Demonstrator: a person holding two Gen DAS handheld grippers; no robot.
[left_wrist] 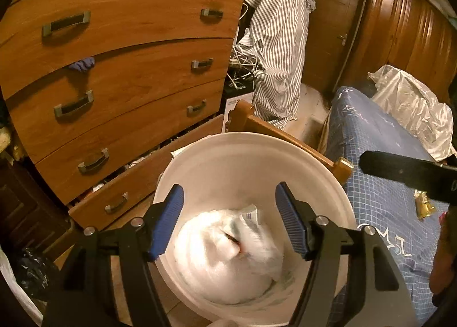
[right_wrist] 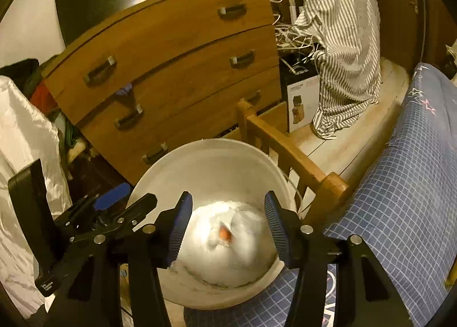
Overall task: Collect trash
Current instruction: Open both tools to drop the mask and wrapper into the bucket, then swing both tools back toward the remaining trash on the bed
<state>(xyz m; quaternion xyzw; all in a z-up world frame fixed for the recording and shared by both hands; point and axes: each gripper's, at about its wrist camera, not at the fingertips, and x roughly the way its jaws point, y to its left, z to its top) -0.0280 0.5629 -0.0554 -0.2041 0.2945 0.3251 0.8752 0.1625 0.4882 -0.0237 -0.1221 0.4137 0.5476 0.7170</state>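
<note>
From the left wrist, your left gripper [left_wrist: 230, 219] hung spread and empty above the white bucket [left_wrist: 328, 181] holding the blurred white bag [left_wrist: 225, 258]; from the right wrist, your right gripper [right_wrist: 225, 227] gaped over that bucket [right_wrist: 160, 172], so the drop looked finished and fetching more trash seemed next.

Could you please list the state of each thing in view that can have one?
left gripper: open, empty, over the bucket.
right gripper: open, empty.
white bucket: upright, holding trash.
white bag: crumpled, blurred, inside the bucket.
bottom drawer: pulled open.
second drawer: ajar, blue cloth sticking out.
top drawer: shut.
</note>
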